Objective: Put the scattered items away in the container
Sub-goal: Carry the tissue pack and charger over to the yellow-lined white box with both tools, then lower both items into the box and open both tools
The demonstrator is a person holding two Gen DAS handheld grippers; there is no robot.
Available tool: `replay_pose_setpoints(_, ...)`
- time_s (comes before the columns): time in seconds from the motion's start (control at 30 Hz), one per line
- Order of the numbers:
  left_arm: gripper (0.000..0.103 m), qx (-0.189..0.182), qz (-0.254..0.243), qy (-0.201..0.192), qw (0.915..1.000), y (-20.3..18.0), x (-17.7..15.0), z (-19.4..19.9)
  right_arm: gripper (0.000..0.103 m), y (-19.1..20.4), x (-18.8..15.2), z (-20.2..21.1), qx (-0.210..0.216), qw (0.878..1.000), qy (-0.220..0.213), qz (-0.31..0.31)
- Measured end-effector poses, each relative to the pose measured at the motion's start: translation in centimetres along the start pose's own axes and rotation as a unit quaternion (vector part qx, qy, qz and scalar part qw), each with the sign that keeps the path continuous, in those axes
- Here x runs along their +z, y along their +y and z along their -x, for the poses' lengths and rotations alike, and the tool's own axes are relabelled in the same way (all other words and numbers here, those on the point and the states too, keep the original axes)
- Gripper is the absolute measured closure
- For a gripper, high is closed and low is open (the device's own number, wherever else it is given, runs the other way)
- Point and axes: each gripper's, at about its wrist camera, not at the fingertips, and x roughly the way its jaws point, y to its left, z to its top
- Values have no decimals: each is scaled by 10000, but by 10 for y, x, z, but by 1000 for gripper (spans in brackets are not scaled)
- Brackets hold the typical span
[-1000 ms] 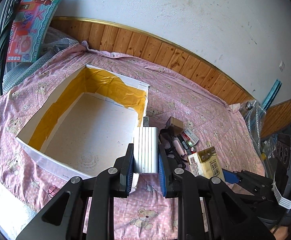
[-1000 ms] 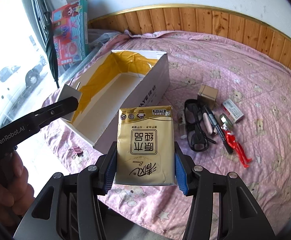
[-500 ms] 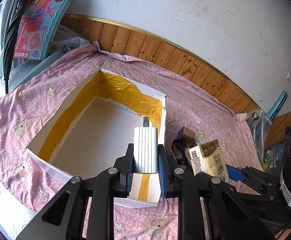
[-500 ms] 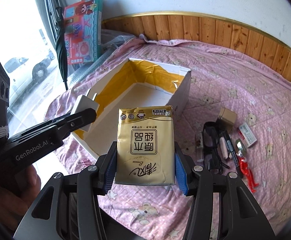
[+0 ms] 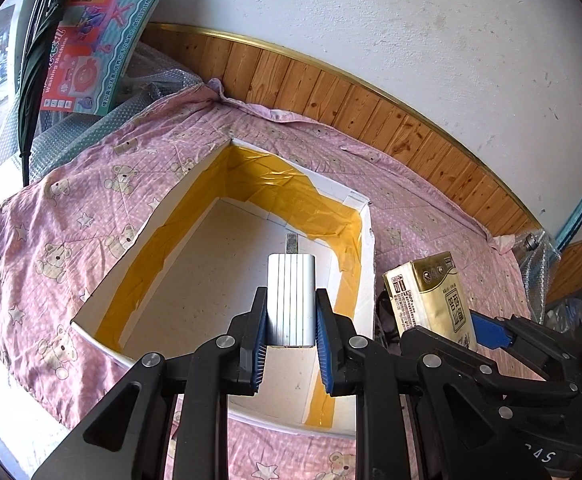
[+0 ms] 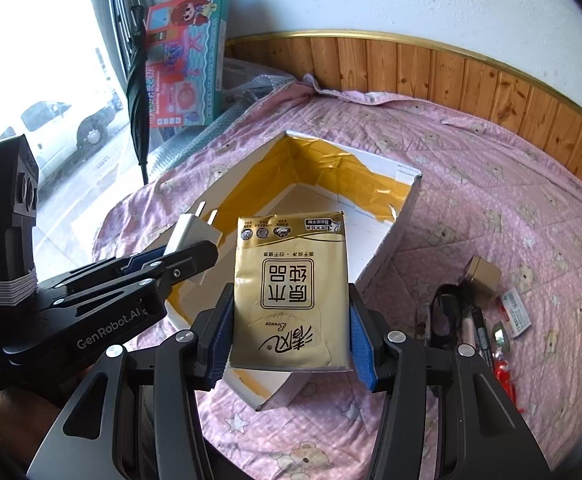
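In the left wrist view, the left tool point(image 5: 291, 314) is seen clamped on a white plug adapter point(image 5: 291, 296), which is held by its two flat sides with the metal prongs pointing away. The adapter is carried above the open box point(image 5: 361, 264), well inside its near wall, so that it can be judged ready to be let go onto the bare white floor of the box. The box is lined with yellow tape and is set on a pink blanket point(image 5: 59, 240); nothing is seen inside it yet. To the right of the box, just outside its right wall, a gold tissue pack point(image 5: 431, 296) is held up by the right tool, whose black frame crosses the lower right corner.

In the right wrist view, the right tool point(image 6: 289, 344) is seen closed on the tissue pack point(image 6: 291, 292), gripped across its width and kept upright over the near corner of the box point(image 6: 387, 240). A release here is judged likely to drop it inside. Left of the pack, the left tool point(image 6: 189, 252) with the adapter point(image 6: 193, 232) is seen over the box's left wall. Right of the box, glasses point(image 6: 447, 316), a small brown carton point(image 6: 483, 274) and other small items remain scattered on the blanket point(image 6: 511, 208).
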Motion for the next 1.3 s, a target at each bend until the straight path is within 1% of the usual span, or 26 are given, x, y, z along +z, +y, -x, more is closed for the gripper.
replay_pose_setpoints(0.13,81,36,116,46,9999,11,5,-6,50,4,9,-10,69,10000,25,47)
replay_pose_setpoints(0.3,81,94,240,122,9996,24,9,-13,50,9,18,-26,316,9994,144,61)
replay_pose_setpoints(0.5,81,293,169,336,9989,30,12,-25,50,12,22,-51,522,9978,398,68)
replay_pose_setpoints(0.67,81,501,17,516,9974,34,11,-36,50,10,18,-67,571,9967,571,49)
replay_pose_setpoints(0.87,81,656,-119,682,9954,39,8,-47,50,8,12,-83,568,9956,744,47)
replay_pose_setpoints(1.1,81,713,-150,855,9937,46,5,-59,50,4,7,-96,593,9941,903,31)
replay_pose_setpoints(1.3,81,710,-130,928,9931,49,4,-64,50,5,6,-98,627,9936,934,25)
